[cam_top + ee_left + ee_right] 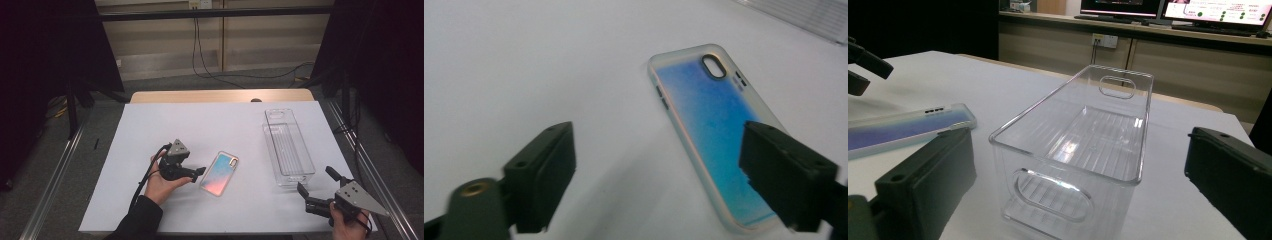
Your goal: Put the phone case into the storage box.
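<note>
Jaws spread; phone case (714, 135) end hidden.

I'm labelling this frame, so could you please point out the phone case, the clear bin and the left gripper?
phone case (219, 173), high view, middle of its iridescent back.
clear bin (280, 118), high view, far rim.
left gripper (201, 171), high view, between its fingers.

No words, numbers or brand names clear enough to read. Bright screens (1218, 10) far off at the back in the right gripper view, with small writing and green dots, too blurry to make out
</note>
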`<control>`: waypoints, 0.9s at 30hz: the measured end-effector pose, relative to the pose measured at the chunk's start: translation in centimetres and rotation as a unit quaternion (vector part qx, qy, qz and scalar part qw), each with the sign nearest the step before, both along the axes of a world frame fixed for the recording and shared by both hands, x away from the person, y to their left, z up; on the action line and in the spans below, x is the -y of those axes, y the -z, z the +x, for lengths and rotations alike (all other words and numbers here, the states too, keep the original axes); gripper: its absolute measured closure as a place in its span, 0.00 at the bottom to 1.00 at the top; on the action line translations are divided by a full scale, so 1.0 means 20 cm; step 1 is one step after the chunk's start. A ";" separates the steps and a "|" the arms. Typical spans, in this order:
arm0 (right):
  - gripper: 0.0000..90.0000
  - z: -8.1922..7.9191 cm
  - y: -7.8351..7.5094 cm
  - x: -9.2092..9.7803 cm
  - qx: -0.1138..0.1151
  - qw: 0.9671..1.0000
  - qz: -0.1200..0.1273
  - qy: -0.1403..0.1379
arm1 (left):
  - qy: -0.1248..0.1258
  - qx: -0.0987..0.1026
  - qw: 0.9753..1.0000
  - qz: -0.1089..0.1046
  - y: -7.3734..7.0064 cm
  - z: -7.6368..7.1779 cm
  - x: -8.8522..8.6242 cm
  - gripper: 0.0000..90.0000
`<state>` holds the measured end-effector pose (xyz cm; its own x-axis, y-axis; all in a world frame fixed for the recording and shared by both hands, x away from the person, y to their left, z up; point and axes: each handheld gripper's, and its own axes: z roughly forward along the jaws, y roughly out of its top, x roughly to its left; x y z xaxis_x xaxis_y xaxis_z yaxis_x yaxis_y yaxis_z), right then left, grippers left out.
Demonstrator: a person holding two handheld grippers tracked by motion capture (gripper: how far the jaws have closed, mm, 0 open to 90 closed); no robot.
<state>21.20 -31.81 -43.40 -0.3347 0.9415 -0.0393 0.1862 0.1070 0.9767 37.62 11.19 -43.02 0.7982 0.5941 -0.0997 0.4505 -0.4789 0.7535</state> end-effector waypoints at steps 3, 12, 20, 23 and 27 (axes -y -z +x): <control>0.00 0.00 0.00 0.00 0.000 1.000 0.000 0.000 | 0.003 -0.003 1.000 -0.004 0.01 0.00 0.01 0.11; 0.00 0.00 0.00 0.00 0.001 1.000 0.000 -0.001 | 0.018 -0.002 1.000 -0.013 0.00 -0.02 0.07 0.06; 0.00 0.00 0.00 0.00 0.001 1.000 0.000 -0.002 | 0.026 -0.055 0.998 -0.004 0.01 -0.02 0.15 0.07; 0.00 0.00 0.00 0.00 0.000 1.000 0.000 -0.003 | 0.029 -0.064 0.997 0.007 0.01 -0.01 0.18 0.07; 0.00 0.00 0.00 0.00 0.000 1.000 0.000 -0.003 | 0.038 -0.074 0.996 0.033 0.02 0.00 0.24 0.07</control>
